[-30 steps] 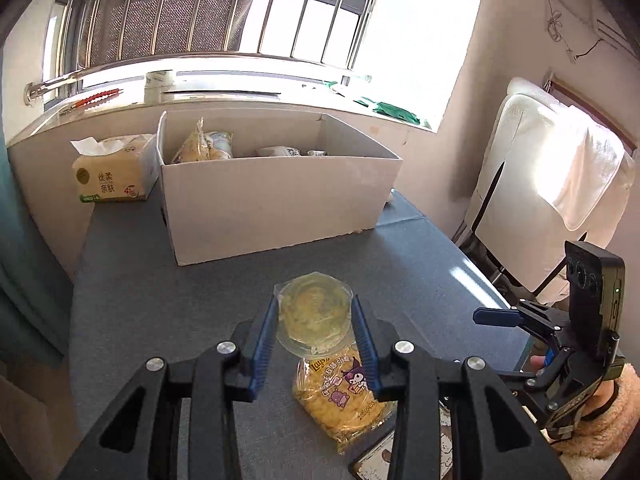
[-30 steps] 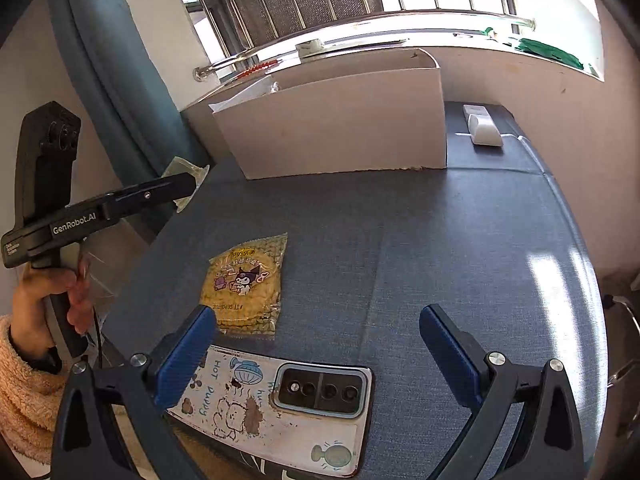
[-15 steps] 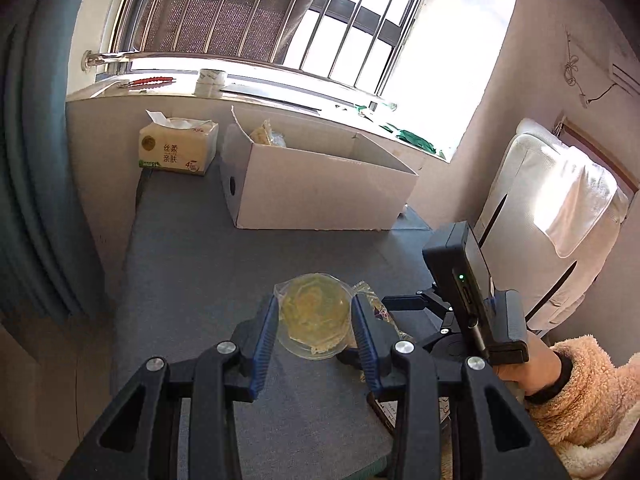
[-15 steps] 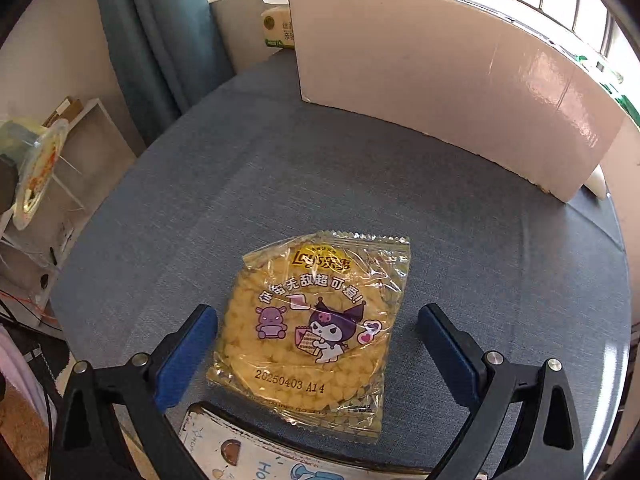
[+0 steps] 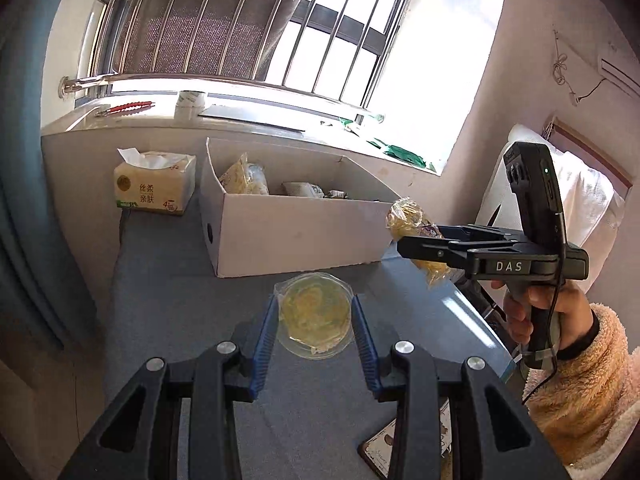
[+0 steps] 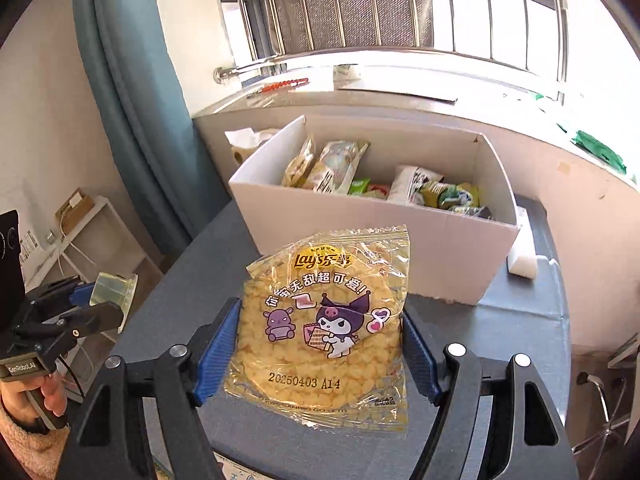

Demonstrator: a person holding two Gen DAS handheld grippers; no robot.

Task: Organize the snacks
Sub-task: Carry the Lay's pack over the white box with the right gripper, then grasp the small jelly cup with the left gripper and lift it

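Both claws are loaded and up off the grey table. The left gripper is clamped on a round clear-wrapped snack cup, blue pads pressed to either side of it, the cup held in the air short of the white cardboard box. From the right wrist view that same cup shows side-on at the tip of the left claw, out past the table's left edge. The right gripper has a yellow Lay's snack packet with a cartoon print between its fingers, the jaws closing in on it, both blue pads right against the packet's sides and the packet lifted clear of the tabletop, facing the camera. In the left wrist view the packet sits at the nose of the right claw, just beside the box's right front corner. The box is open-topped and stands at the far side of the table under the window sill, with several wrapped snacks already inside, some upright at the left end, others lying along the back. A tissue pack stands just left of the box. A phone lies at the table's near edge, partly hidden behind the left claw's finger. A hand in a fluffy sleeve grips the right tool's handle.
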